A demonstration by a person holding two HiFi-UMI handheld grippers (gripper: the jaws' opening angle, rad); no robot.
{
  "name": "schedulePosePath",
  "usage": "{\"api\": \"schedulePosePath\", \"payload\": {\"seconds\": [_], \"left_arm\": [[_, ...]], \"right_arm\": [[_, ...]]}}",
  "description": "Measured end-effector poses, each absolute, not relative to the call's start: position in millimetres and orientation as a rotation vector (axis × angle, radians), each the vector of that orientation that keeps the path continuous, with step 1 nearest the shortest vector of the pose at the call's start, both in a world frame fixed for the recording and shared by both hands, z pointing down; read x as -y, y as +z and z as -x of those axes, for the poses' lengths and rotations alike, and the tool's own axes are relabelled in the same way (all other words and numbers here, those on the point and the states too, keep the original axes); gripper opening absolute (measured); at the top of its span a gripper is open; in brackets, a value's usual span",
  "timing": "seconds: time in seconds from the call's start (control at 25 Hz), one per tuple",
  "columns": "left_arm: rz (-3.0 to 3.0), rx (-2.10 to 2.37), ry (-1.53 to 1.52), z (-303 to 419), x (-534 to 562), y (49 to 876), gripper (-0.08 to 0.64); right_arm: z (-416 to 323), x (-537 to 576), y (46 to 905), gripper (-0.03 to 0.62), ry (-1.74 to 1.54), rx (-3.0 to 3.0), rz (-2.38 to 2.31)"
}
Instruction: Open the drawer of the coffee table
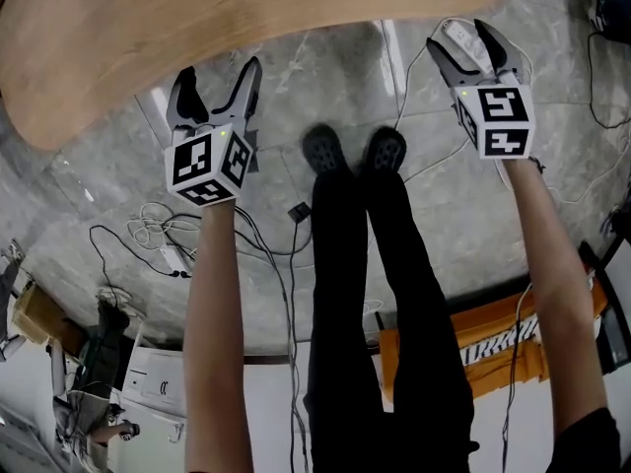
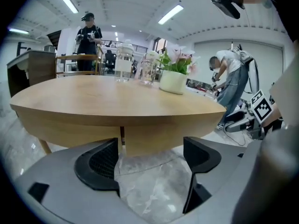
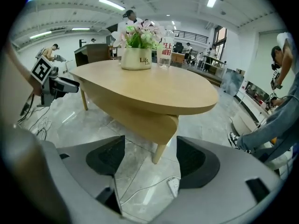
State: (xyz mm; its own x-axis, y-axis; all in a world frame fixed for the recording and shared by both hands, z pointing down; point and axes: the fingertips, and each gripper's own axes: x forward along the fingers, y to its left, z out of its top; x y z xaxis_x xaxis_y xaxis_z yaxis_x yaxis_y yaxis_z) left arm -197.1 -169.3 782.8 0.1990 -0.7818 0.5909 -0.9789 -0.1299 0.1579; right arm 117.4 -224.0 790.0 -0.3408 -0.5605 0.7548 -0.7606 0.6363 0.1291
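Observation:
The coffee table (image 1: 197, 28) has an oval, light wood top that fills the upper left of the head view. In the left gripper view a wooden apron under the top (image 2: 159, 141) shows a vertical seam, just beyond the jaws. My left gripper (image 1: 220, 69) is open and empty, and it hangs over the marble floor close to the table's near edge. My right gripper (image 1: 460, 35) is also open and empty, to the right of the table, pointing down at the floor. In its own view the table's rounded lower body (image 3: 140, 120) and a leg lie ahead.
The person's black shoes (image 1: 325, 151) stand between the grippers. Cables (image 1: 158, 230) and a white power strip (image 3: 173, 186) lie on the floor. A potted plant (image 2: 173, 81) and bottles (image 2: 124, 64) stand on the table. An orange box (image 1: 493, 348) is behind, and other people work nearby.

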Motion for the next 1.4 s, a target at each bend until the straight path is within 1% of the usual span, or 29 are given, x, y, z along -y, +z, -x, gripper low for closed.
{"api": "schedulePosePath", "payload": {"seconds": [0.12, 0.28, 0.64, 0.8, 0.96, 1.2, 1.4], "left_arm": [[-1.947, 1.647, 0.514, 206, 176, 793, 0.448], [-1.94, 1.64, 0.517, 208, 185, 798, 0.466], [-1.884, 1.714, 0.482, 208, 196, 799, 0.474], [-1.858, 1.737, 0.481, 214, 199, 801, 0.494], [-1.871, 1.716, 0.489, 212, 197, 802, 0.494], [-1.931, 1.662, 0.486, 189, 199, 795, 0.494], [-1.91, 1.676, 0.476, 192, 201, 796, 0.492]], "right_arm": [[-118, 232, 798, 0.29, 0.341, 2.023, -1.071], [-118, 243, 797, 0.29, 0.34, 2.017, -1.1], [-107, 262, 792, 0.29, 0.308, 2.042, -1.08], [-101, 267, 790, 0.29, 0.29, 2.049, -1.069], [-101, 265, 791, 0.289, 0.296, 2.049, -1.069], [-102, 266, 787, 0.288, 0.306, 2.048, -1.081], [-102, 264, 789, 0.288, 0.298, 2.049, -1.057]]}}
